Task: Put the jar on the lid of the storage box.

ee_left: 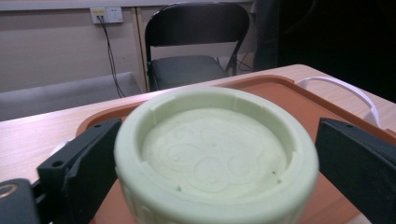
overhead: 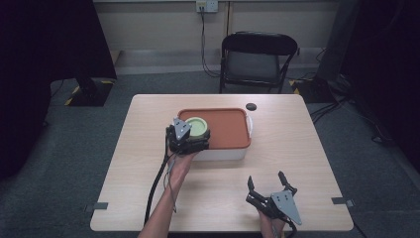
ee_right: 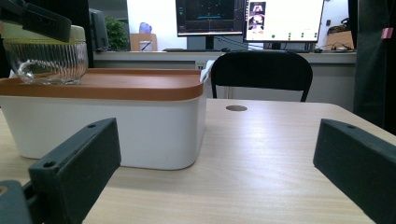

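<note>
We see a grey carpeted floor (overhead: pixel 59 148) and a beige wall (overhead: pixel 158 25) with a socket (overhead: pixel 207 6) whose cable (overhead: pixel 203 39) hangs down, all beyond the left tongs (overhead: pixel 190 141). A black folding chair (overhead: pixel 257 59) stands past the table's (overhead: pixel 223 198) far edge. Ahead of the right tongs (overhead: pixel 267 183), lit monitors (ee_right: pixel 247 16) glow on a desk.

A clear ribbed glass jar (ee_right: pixel 45 60) with a pale green lid (ee_left: pixel 215 149) stands upright on the left end of a white box's (overhead: pixel 225 153) orange lid (overhead: pixel 228 130). The box sits mid-surface (overhead: pixel 148 168), a white handle (ee_left: pixel 355 93) at its right end.
</note>
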### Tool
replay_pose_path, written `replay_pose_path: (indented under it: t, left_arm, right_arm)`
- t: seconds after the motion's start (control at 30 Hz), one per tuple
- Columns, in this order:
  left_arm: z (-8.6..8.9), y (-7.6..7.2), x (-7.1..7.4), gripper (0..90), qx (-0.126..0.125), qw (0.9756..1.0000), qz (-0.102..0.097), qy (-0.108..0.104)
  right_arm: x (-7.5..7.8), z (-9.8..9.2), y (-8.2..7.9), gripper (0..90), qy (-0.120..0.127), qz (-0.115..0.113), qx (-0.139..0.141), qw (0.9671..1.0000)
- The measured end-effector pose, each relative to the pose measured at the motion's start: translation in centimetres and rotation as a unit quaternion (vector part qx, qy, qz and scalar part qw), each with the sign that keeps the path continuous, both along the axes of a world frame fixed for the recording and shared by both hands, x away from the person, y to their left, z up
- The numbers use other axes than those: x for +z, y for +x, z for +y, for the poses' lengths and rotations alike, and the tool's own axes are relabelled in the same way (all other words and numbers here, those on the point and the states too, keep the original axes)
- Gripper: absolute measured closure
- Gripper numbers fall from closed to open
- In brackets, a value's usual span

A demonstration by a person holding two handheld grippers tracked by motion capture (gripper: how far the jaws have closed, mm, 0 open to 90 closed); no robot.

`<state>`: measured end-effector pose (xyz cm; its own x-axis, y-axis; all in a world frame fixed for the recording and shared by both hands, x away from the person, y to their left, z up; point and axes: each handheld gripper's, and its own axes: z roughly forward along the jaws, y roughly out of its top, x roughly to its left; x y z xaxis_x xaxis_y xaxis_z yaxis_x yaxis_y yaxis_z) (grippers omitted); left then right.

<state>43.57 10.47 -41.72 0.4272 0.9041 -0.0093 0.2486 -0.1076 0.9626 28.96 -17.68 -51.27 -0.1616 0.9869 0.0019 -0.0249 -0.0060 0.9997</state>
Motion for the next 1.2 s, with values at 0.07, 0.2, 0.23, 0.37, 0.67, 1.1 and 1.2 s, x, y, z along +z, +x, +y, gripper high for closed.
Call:
replay_pose_path:
  t: [0.07, 0.2, 0.23, 0.37, 0.67, 1.1, 1.2]
  left_arm:
    - [0.1, -0.2, 0.0, 0.3, -0.001, 1.0, -0.005, -0.007]
    - [0.3, -0.5, 0.1, 0.0, -0.003, 0.9999, -0.011, -0.013]
    - [0.3, -0.5, 0.1, 0.0, -0.003, 0.9998, -0.011, -0.014]
    - [0.6, -0.8, 0.3, 0.0, -0.006, 0.9996, -0.02, -0.021]
    - [1.1, -1.5, 0.9, 0.0, -0.008, 0.9987, -0.035, -0.036]
    - [1.7, -2.6, 1.7, 0.0, -0.012, 0.9973, -0.059, -0.042]
    - [1.8, -3.0, 1.8, 0.0, -0.015, 0.9969, -0.062, -0.046]
  right_arm:
    - [0.0, 0.0, 0.0, 0.0, 0.0, 0.0, 0.0, 1.0]
    - [0.0, 0.0, 0.0, 0.0, 0.0, 0.0, 0.0, 1.0]
    - [0.0, 0.0, 0.0, 0.0, 0.0, 0.0, 0.0, 1.0]
    - [0.0, 0.0, 0.0, 0.0, 0.0, 0.0, 0.0, 1.0]
    - [0.0, 0.0, 0.0, 0.0, 0.0, 0.0, -0.001, 1.0]
    - [0.0, 0.0, 0.0, 0.0, 0.0, 0.0, -0.001, 1.0]
    - [0.0, 0.0, 0.0, 0.0, 0.0, 0.0, -0.001, 1.0]
